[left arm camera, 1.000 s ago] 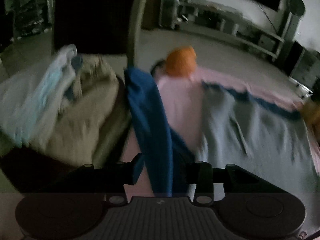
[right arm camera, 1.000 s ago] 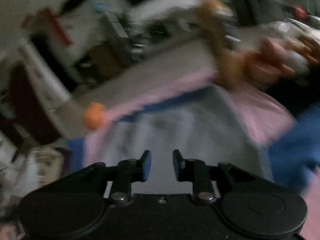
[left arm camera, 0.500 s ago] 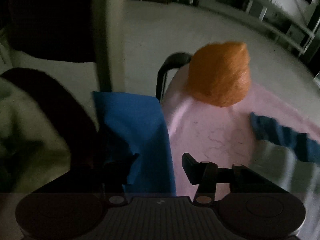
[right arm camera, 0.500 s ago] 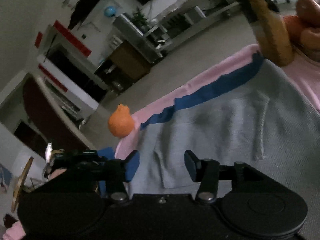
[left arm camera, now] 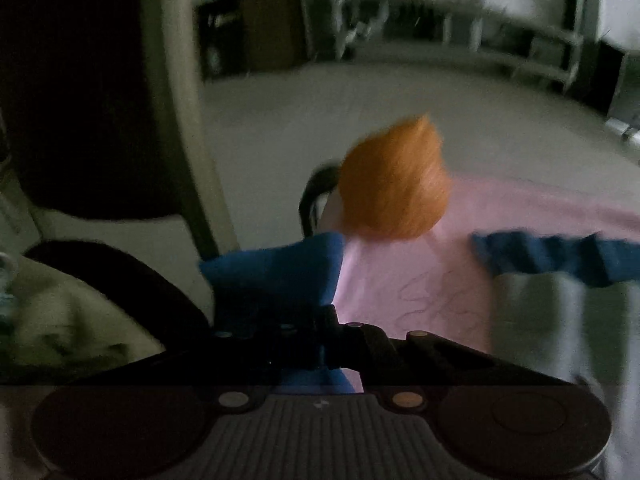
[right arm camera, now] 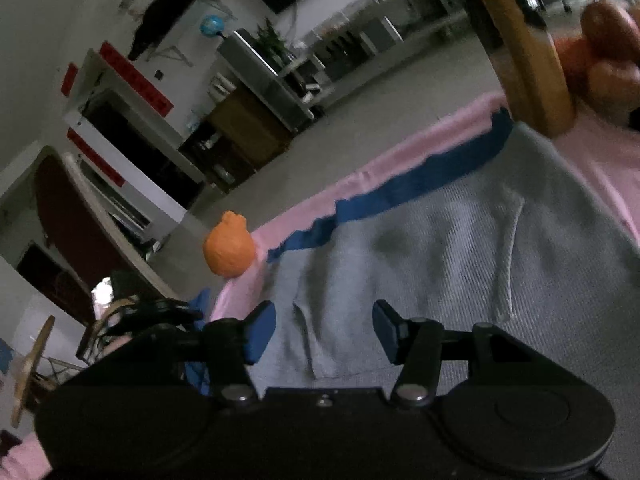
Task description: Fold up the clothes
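Fingers of the left gripper [left arm camera: 326, 340] are seen drawn together at the bottom of the left wrist view, closed on a fold of blue fabric [left arm camera: 280, 276] that rises in a bunched, pointed tuft just beyond them. In the right wrist view, the right gripper [right arm camera: 324, 330] is held with its blue-padded fingers [right arm camera: 260, 332] spread wide and nothing between them, low over the grey garment [right arm camera: 460, 264].

The grey garment is shown as a ribbed knit spread flat on a pink sheet [right arm camera: 600, 160], with a shallow crease near the gripper and a long raised seam line further out. Its far edge is trimmed by a dark blue band [right arm camera: 400, 188], slightly rumpled, running along the sheet's far side. The same band [left arm camera: 560, 256] is visible at the right of the left wrist view, above the grey cloth [left arm camera: 560, 320].

Beyond the blue tuft, an orange fuzzy object [left arm camera: 394, 188] is set at the sheet's corner. A pale pile of cloth [left arm camera: 60, 320] lies to the left. Grey floor [left arm camera: 360, 112] and blurred furniture fill the distance.
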